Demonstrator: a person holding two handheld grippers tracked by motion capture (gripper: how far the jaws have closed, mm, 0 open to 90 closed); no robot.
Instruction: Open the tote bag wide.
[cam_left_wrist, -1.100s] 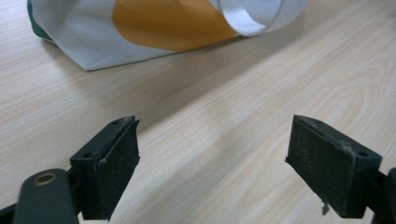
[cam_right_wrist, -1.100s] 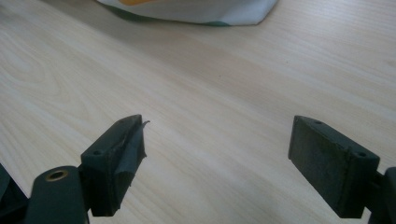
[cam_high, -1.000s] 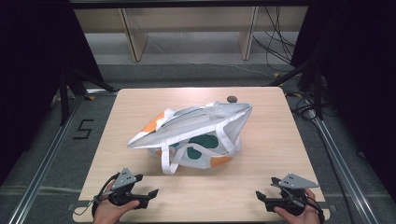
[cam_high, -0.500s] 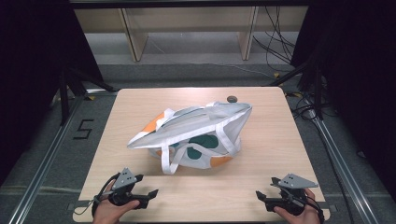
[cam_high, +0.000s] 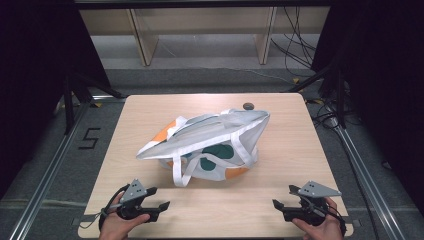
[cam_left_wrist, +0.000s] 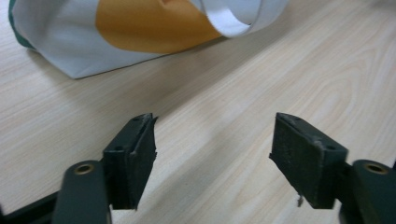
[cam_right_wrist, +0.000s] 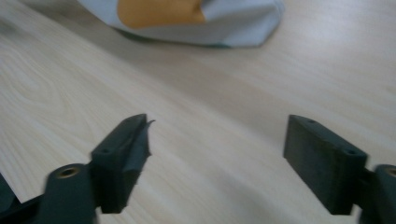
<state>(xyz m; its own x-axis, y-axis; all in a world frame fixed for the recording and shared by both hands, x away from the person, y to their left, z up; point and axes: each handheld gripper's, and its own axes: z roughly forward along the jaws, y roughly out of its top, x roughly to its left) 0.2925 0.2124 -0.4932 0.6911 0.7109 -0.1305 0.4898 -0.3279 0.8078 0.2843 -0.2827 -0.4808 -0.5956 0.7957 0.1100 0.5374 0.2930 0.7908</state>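
Both tools were held low at the near edge of the wooden table (cam_high: 300, 130), one at each corner. At the near left, the left gripper (cam_high: 162, 205) was gripped in the person's left hand (cam_high: 116, 227), its jaws set apart with only bare tabletop seen between them; they had just been closing a little. At the near right, the right gripper (cam_high: 276, 205) was held in the right hand (cam_high: 320, 229), its jaws likewise parted over bare wood and just closing slightly, with nothing between them. Each gripper was topped by a grey three-cornered plate, and each was pointed inward along the table's front edge.

Farther in, at the middle of the table and well apart from both grippers, a white tote bag (cam_high: 210, 137) with orange and green patches was seen lying on its side. Its white straps (cam_high: 180, 172) were draped over its near side, towards the front edge. In the left gripper view the bag's orange patch (cam_left_wrist: 149, 25) was seen beyond the jaws.

Beyond the bag, near the far edge, a small dark round object (cam_high: 248, 105) was seen resting on the wood, just beside the bag's far corner.
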